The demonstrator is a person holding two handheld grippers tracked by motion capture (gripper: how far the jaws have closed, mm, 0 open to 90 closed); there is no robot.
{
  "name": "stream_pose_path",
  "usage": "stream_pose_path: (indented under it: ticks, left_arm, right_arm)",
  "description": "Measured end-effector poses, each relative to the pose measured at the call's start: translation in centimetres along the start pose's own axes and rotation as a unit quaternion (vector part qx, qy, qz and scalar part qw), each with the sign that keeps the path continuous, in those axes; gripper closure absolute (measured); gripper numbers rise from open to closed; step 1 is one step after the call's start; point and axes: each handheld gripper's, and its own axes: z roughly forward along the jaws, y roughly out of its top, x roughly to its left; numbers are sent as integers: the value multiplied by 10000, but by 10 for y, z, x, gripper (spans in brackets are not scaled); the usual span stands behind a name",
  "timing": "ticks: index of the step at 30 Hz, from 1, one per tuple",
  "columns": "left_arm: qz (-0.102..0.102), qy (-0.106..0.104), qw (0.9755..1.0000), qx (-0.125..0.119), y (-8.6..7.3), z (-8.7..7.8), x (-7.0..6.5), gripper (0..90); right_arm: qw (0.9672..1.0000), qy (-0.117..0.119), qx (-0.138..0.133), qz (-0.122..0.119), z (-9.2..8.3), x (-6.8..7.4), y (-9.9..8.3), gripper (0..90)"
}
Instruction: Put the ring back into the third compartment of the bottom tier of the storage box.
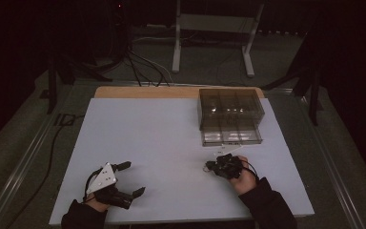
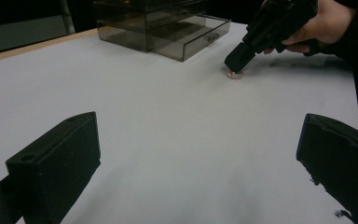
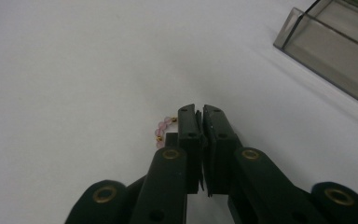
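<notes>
A small bracelet of pink and gold beads (image 3: pixel 161 129) lies on the white table sheet (image 1: pixel 162 143), in front of the drawer box. My right gripper (image 3: pixel 199 112) points down at it, jaws pressed together at the tips. A short arc of beads curls out to the left of them and the rest is hidden beneath. From the left gripper view, the right gripper (image 2: pixel 235 65) touches down on the bracelet (image 2: pixel 236 74). In the high view it (image 1: pixel 208 166) sits right of centre. My left gripper (image 1: pixel 132 179) rests near the front left edge, jaws wide apart around nothing (image 2: pixel 200 135).
A smoky clear drawer box (image 1: pixel 230 107) stands at the back right of the sheet, its bottom drawer (image 1: pixel 231 137) pulled out toward me. A corner of that drawer (image 3: pixel 326 46) lies just beyond the right gripper. Cables and stand legs lie on the floor behind the table.
</notes>
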Motion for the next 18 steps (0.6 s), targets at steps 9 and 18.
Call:
stream_pose_path:
  ticks: [9,18]
  left_arm:
    - [14,-5,10000,12,0,0,0,6]
    - [19,9,10000,-1,0,0,0,6]
  right_arm:
    - [10000,67,-61,29,-6,2,4,866]
    - [9998,95,-152,26,-15,5,9,865]
